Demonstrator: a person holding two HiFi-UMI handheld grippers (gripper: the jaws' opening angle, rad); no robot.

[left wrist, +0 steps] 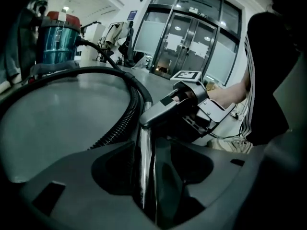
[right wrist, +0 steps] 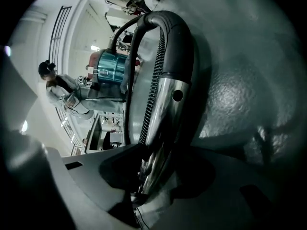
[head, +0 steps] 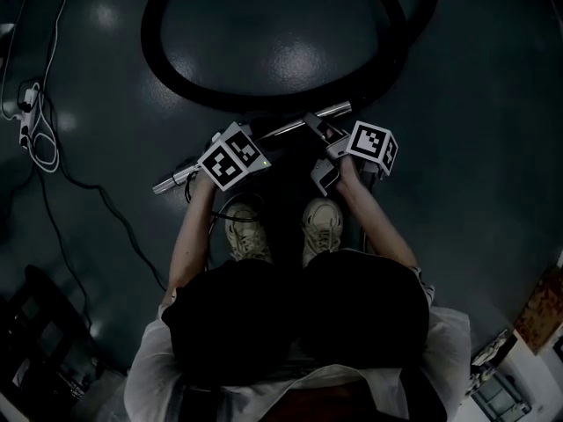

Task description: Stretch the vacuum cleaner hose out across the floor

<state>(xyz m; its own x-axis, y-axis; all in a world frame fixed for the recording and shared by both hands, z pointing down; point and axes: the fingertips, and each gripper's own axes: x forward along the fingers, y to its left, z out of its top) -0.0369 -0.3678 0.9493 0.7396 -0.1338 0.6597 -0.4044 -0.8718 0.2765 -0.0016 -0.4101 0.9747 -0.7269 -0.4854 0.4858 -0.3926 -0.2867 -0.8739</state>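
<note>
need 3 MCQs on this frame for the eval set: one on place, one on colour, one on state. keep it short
1. Where does the hose lie?
A. on the floor ahead of the shoes
B. over the person's shoulder
C. on a table

2. What colour is the body of the vacuum cleaner's drum?
A. yellow
B. teal
C. white

3. How does the hose lie?
A. stretched out straight
B. cut in two
C. curled in a wide loop

Key:
1 A: in the head view the hose rests on the dark floor just beyond the shoes.
2 B: the left gripper view shows the drum as teal.
3 C: in the head view the hose curves round in a ring.
</note>
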